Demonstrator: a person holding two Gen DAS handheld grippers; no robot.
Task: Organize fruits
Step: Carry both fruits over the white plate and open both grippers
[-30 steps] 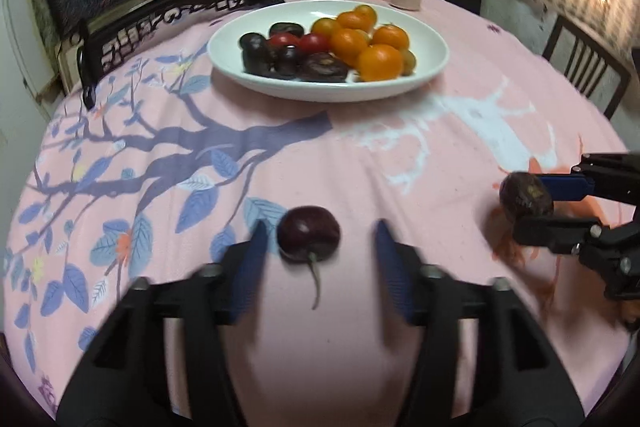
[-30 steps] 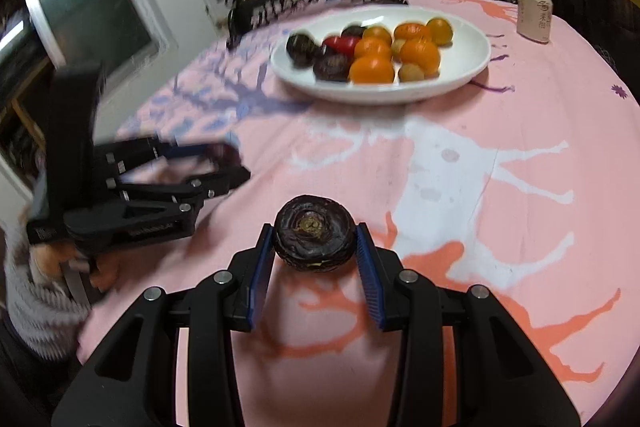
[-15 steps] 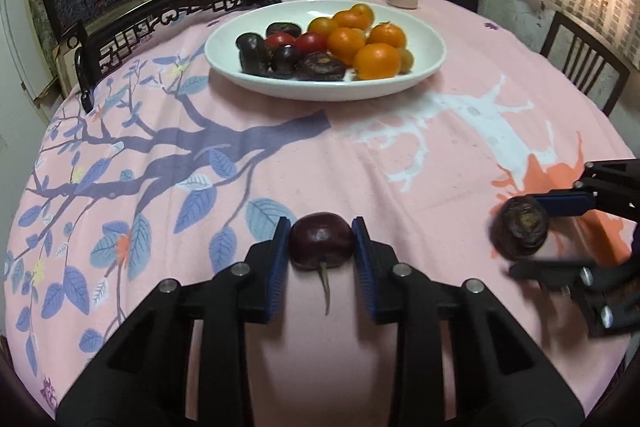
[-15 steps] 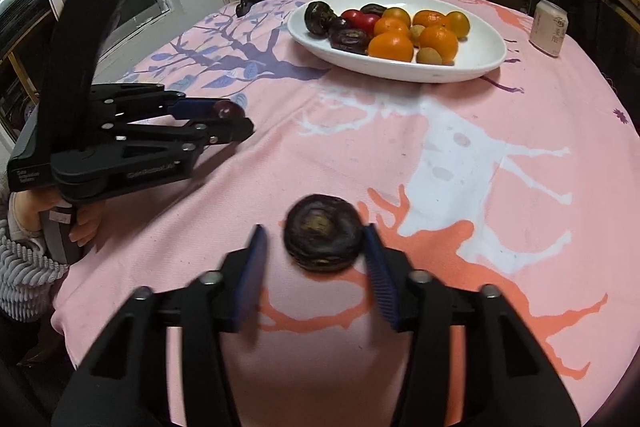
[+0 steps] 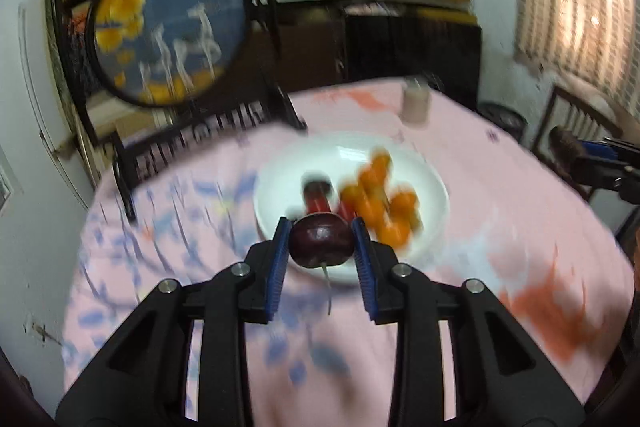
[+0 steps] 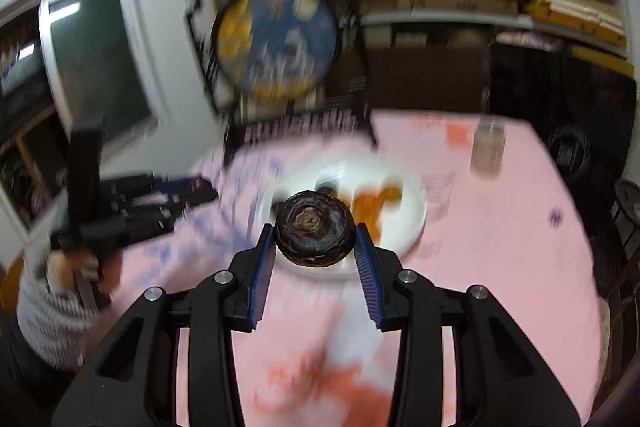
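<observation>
My left gripper (image 5: 321, 241) is shut on a dark red cherry (image 5: 322, 245) with a hanging stem, held above the table in front of the white plate (image 5: 434, 187). The plate holds orange and dark fruits (image 5: 380, 205), blurred by motion. My right gripper (image 6: 315, 239) is shut on a dark wrinkled round fruit (image 6: 314, 233), held above the table before the same plate (image 6: 416, 211). The right gripper also shows at the right edge of the left wrist view (image 5: 600, 163); the left gripper shows at the left of the right wrist view (image 6: 160, 203).
The round table has a pink cloth (image 5: 500, 247) with blue branches and orange patches. A small jar (image 5: 416, 103) stands behind the plate. A dark stand with a round blue picture (image 5: 168, 31) is at the table's far side. A chair (image 5: 576, 131) stands at right.
Both grippers have lifted their fruits off the cloth and now point higher, toward the plate. A second ago the left gripper was open around the cherry; it has shut on it.
</observation>
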